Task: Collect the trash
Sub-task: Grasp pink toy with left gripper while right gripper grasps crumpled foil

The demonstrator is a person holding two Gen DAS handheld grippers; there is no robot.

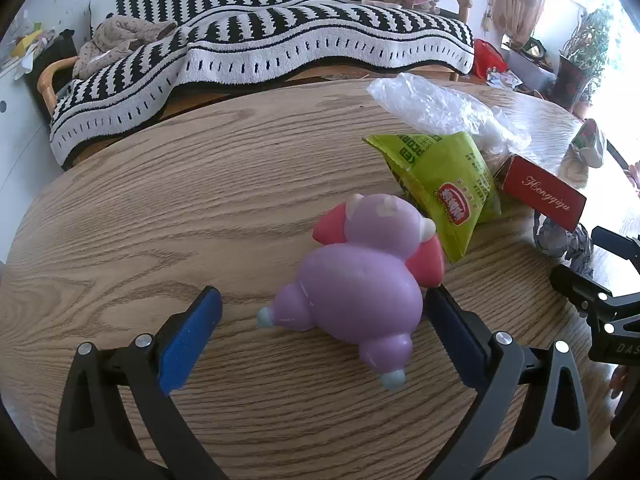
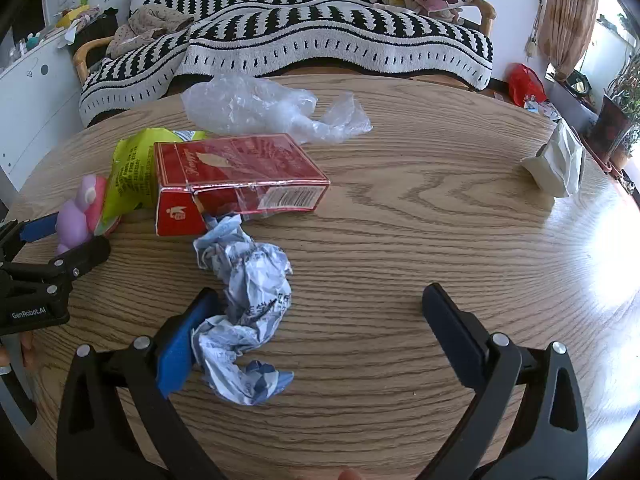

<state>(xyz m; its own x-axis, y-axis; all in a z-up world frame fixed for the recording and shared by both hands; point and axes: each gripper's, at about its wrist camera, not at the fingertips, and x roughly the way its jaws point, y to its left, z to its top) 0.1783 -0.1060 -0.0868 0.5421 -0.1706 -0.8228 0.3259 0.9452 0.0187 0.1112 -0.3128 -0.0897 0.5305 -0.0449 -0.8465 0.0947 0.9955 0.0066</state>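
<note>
On the wooden table (image 1: 140,208) lies a purple and pink squishy toy (image 1: 360,276), between the fingers of my open left gripper (image 1: 324,300); its right side rests near the right finger. Behind it sit a green snack wrapper (image 1: 444,184), a red carton (image 1: 544,196) and a clear plastic bag (image 1: 432,108). In the right wrist view, a crumpled blue-and-white paper (image 2: 244,308) lies against the left finger of my open right gripper (image 2: 320,304). The red carton (image 2: 240,184), green wrapper (image 2: 128,172), plastic bag (image 2: 264,108) and toy (image 2: 80,216) lie beyond it.
A crumpled pale packet (image 2: 560,164) stands near the table's far right edge. A sofa with a black-and-white striped blanket (image 2: 320,40) runs behind the table. Potted plants (image 1: 580,64) and a red bag (image 2: 524,84) sit at the right by the window.
</note>
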